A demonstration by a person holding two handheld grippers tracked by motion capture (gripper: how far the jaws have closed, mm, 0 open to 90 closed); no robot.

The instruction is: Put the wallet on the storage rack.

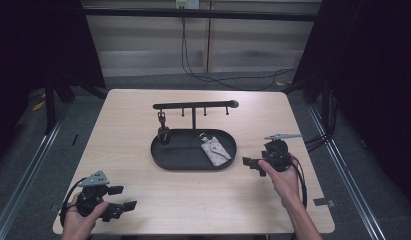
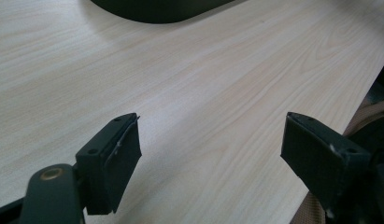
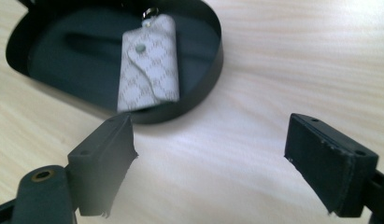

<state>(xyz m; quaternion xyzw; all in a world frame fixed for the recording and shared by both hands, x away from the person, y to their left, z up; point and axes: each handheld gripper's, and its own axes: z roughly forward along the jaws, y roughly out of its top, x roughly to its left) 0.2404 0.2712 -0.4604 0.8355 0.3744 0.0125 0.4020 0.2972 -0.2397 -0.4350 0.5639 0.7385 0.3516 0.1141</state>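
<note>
Pale wood counter (image 1: 143, 150), dark surround. Grey key pouch (image 1: 216, 151) lies flat in the black oval tray (image 1: 165, 159) at centre. Right claw (image 1: 252, 163), at 3 o'clock of the tray, released, nothing between its jaws. Left claw (image 1: 124, 198), at 7 o'clock, likewise released and empty.

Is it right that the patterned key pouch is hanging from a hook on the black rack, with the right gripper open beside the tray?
Not quite. The key pouch is lying flat inside the black tray, not hanging from the rack; the right gripper view shows it plainly. The right gripper is indeed open beside the tray.
</note>
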